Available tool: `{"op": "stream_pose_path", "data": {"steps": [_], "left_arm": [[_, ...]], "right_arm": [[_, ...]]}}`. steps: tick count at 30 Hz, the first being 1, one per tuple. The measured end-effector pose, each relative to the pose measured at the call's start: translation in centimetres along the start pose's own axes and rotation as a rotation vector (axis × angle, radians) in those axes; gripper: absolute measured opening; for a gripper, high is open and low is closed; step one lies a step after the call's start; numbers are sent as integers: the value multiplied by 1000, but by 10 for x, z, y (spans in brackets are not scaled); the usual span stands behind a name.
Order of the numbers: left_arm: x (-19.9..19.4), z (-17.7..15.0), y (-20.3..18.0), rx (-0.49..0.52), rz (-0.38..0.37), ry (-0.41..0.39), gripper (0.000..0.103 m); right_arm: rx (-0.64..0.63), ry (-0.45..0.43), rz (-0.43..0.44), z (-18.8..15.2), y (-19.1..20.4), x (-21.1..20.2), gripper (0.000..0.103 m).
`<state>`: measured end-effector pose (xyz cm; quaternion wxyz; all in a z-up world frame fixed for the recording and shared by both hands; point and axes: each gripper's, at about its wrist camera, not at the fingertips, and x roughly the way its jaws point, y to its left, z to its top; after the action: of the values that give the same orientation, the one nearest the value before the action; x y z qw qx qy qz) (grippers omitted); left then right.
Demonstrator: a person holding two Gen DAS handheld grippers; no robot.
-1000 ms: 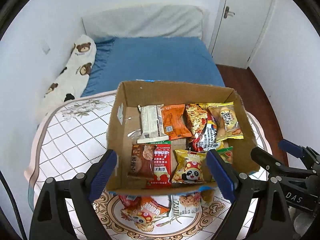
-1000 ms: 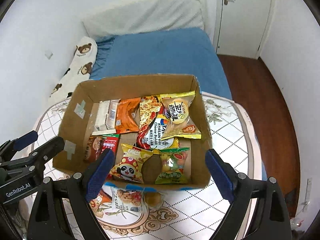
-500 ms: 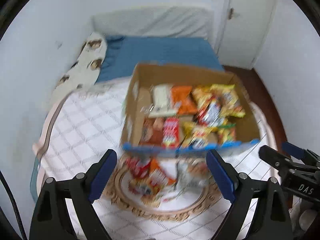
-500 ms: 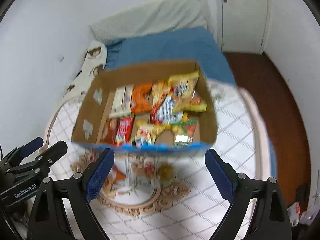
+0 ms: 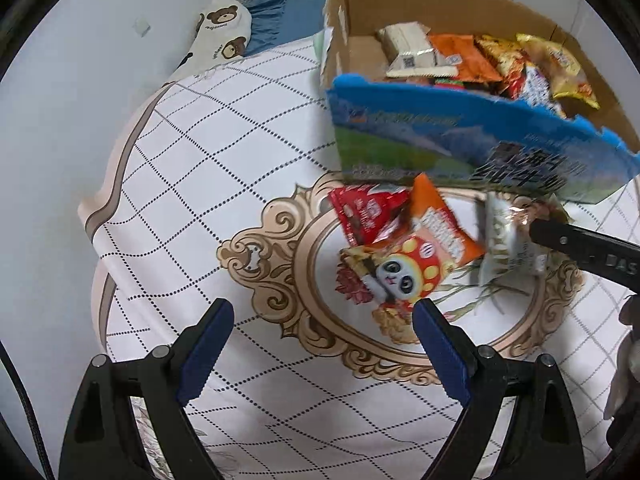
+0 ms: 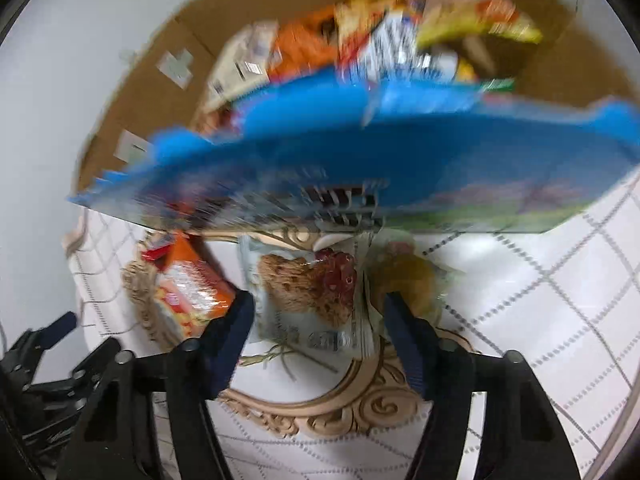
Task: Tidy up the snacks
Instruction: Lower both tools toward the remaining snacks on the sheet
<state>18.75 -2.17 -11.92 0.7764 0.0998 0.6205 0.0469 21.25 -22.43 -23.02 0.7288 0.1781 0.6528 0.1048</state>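
Now right hand-held gripper [image 6: 318, 328] jaws closing around white cookie packet [image 6: 308, 300] on the bench [image 5: 240, 168], just before the blue-fronted snack box [image 5: 460, 140]; contact unclear. Left hand-held gripper [image 5: 320, 344] wide open, empty, near panda packet [image 5: 396, 272].

Bright even light; right wrist view motion-blurred, left mostly sharp; fisheye-curved edges.

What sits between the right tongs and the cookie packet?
Nothing visible. The right tongs are closing with the cookie packet already between their jaws. The box wall rises just beyond the packet, not in the tongs' path.
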Motion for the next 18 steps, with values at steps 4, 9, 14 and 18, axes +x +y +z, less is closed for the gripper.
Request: {"op": "stream_pose_path", "data": {"steps": [4, 9, 14, 18], "left_arm": [[13, -7, 6, 0, -14, 23, 91], [24, -14, 15, 7, -42, 47, 91], [26, -20, 17, 58, -19, 13, 91], [37, -27, 17, 75, -9, 20, 91]], "right_arm": [[13, 105, 67, -17, 9, 24, 61], [-145, 67, 56, -35, 39, 2, 71], [-505, 2, -200, -20, 75, 5, 80], [-805, 83, -324, -23, 102, 37, 80]]}}
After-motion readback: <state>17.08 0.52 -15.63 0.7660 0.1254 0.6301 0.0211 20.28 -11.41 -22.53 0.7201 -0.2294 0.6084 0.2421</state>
